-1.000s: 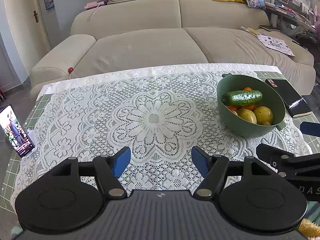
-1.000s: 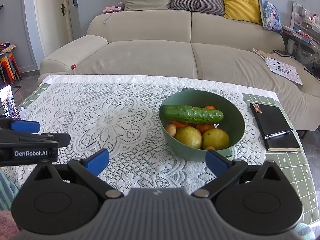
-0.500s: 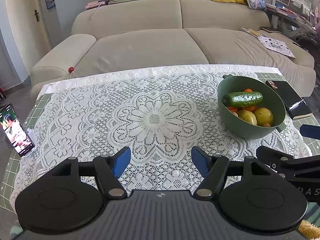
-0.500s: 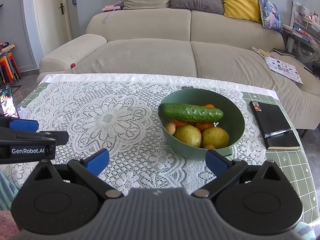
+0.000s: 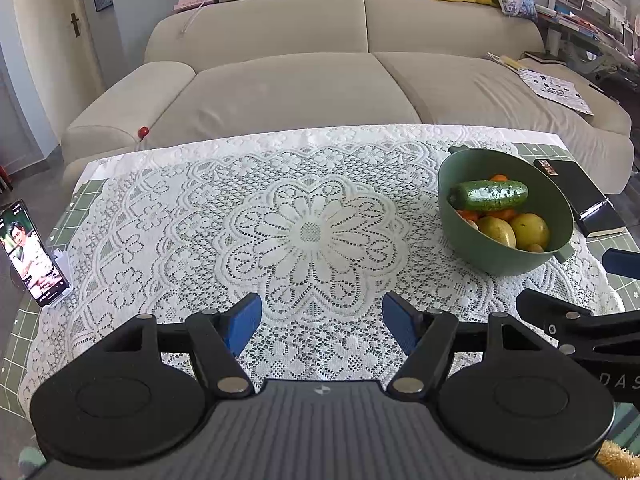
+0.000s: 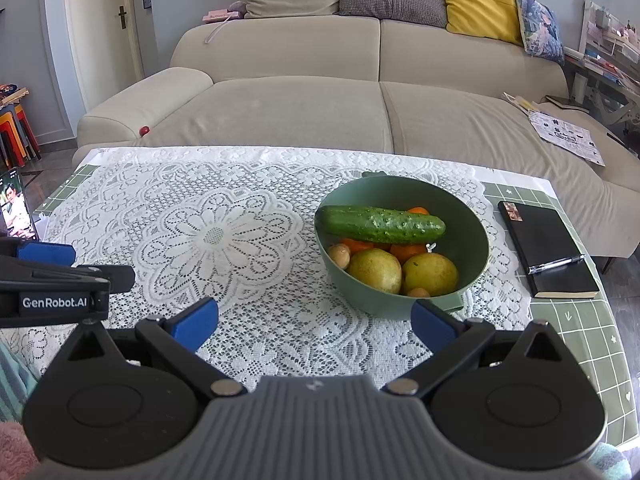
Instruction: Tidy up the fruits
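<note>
Evidently, cucumber (image 6: 380,225) tops fruit in bowl (image 6: 478,248).

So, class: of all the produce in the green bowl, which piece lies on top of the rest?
The cucumber: long, dark green and bumpy, it lies across the pile in the green bowl, above the oranges and two round yellow-green fruits.

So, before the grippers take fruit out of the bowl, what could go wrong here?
The cucumber lies loose across the top of the pile in the green bowl; pulling a fruit from below could roll it out. The bowl stands on a lace tablecloth, which may slip or catch a fingertip. The open right gripper is nearest.
</note>
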`<state>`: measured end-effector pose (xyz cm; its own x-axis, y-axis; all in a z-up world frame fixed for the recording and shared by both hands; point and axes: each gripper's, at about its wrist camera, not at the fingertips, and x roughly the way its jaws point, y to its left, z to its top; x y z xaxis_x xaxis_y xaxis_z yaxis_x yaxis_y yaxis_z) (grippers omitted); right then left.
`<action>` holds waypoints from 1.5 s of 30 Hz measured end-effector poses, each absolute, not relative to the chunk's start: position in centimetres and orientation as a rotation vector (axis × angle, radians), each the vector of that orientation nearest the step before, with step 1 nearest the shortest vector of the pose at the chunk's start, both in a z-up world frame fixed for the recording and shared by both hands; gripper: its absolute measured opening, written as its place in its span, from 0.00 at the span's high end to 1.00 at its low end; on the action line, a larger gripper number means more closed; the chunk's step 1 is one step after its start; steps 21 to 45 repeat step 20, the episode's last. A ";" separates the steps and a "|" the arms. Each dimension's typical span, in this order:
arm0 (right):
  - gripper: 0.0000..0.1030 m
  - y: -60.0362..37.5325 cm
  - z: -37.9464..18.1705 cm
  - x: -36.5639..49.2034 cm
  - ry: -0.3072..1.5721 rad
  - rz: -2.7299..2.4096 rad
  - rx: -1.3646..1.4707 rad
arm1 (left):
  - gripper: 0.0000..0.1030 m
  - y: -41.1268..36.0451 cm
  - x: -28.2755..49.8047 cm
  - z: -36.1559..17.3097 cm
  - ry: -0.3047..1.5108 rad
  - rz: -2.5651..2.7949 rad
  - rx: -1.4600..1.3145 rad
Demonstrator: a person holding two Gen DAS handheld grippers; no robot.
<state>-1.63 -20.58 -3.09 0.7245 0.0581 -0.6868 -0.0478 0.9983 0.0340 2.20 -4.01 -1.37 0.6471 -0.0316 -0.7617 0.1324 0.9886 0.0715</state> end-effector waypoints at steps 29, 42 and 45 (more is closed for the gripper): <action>0.04 -20.8 -3.0 -1.8 0.761 0.056 0.014 | 0.21 -3.6 2.1 -1.2 0.850 -0.076 0.096; 0.04 -20.8 -3.0 -1.8 0.761 0.056 0.014 | 0.21 -3.6 2.1 -1.2 0.850 -0.076 0.096; 0.04 -20.8 -3.0 -1.8 0.761 0.056 0.014 | 0.21 -3.6 2.1 -1.2 0.850 -0.076 0.096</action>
